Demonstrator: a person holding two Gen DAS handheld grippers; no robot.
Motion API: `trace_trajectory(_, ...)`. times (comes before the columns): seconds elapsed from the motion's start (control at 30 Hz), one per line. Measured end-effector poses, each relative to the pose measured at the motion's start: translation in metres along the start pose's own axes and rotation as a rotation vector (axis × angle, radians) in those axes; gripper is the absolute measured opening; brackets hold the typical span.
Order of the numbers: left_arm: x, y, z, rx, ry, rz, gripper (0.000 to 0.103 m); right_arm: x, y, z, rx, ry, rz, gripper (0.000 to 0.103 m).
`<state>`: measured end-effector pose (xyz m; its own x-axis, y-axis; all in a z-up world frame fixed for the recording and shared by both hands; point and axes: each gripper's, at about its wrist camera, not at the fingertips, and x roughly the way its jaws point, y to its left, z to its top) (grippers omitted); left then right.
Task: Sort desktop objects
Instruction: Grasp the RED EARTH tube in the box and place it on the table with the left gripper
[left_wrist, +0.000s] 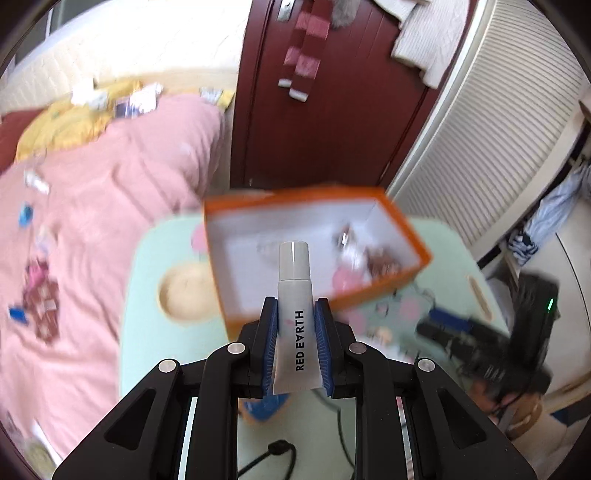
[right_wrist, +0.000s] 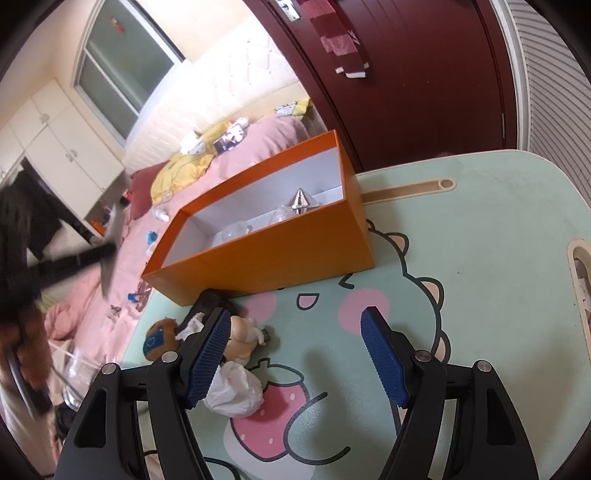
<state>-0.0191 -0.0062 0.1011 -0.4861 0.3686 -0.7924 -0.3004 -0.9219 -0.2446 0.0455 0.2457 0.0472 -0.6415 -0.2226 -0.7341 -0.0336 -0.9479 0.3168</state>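
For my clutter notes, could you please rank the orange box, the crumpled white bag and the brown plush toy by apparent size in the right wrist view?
1. orange box, clearly largest.
2. crumpled white bag.
3. brown plush toy.
The bag lies nearer the camera and the toy is partly hidden, so their order is unsure.

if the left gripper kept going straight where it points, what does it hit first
Probably the open orange cardboard box: the left gripper, shut on a white tube, aims into its white interior, though blur hides depth.

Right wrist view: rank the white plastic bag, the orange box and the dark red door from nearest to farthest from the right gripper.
From the right gripper:
1. White plastic bag, beside its left finger on the table.
2. Orange box, farther back, toward the table's left side.
3. Dark red door, behind the table at the top.
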Motion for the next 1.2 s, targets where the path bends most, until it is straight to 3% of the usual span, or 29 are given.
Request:
trace_trajectory(0.07, 0.016, 0.006, -0.018, -0.032, 0.049, -0.03, 0.022, 0.001, 0.0, 0.0, -0.001, 0.005, -0.01, 0.073)
trace_trajectory(0.27, 0.039, 0.001, -0.046, -0.054, 0.091, -0.038, 0.022, -0.003, 0.006, 0.0, -0.042, -0.007, -0.05, 0.073)
trace_trajectory(0.37, 0.037, 0.001, -0.051, -0.073, 0.041, -0.028, 0.023, -0.005, 0.009, 0.0, -0.062, -0.007, -0.073, 0.073)
trace_trajectory(0.43, 0.034, 0.0, -0.051, -0.058, -0.001, 0.003, 0.038, -0.005, 0.01, 0.002, -0.071, 0.007, -0.087, 0.073)
trace_trajectory(0.47, 0.033, -0.001, -0.051, -0.049, -0.02, 0.015, 0.056, -0.005, 0.011, 0.003, -0.075, 0.017, -0.093, 0.073)
trace_trajectory(0.5, 0.032, -0.002, -0.051, -0.041, -0.039, 0.027, 0.068, -0.004, 0.012, 0.005, -0.076, 0.027, -0.092, 0.073)
trace_trajectory(0.53, 0.029, -0.002, -0.053, -0.036, -0.067, 0.036, 0.07, -0.004, 0.013, 0.006, -0.078, 0.038, -0.091, 0.073)
trace_trajectory(0.73, 0.019, 0.011, -0.063, -0.064, -0.199, 0.023, 0.071, -0.013, 0.028, 0.033, -0.12, 0.04, -0.088, 0.073)
trace_trajectory(0.97, 0.022, 0.03, -0.066, -0.15, -0.212, 0.012, 0.071, 0.003, 0.059, 0.074, -0.204, 0.03, -0.191, 0.073)
trace_trajectory(1.1, 0.019, 0.032, -0.065, -0.157, -0.236, 0.01, 0.071, 0.028, 0.078, 0.096, -0.268, 0.137, -0.196, 0.073)
trace_trajectory(1.2, 0.019, 0.029, -0.066, -0.142, -0.239, 0.018, 0.071, 0.053, 0.084, 0.109, -0.278, 0.288, -0.21, 0.073)
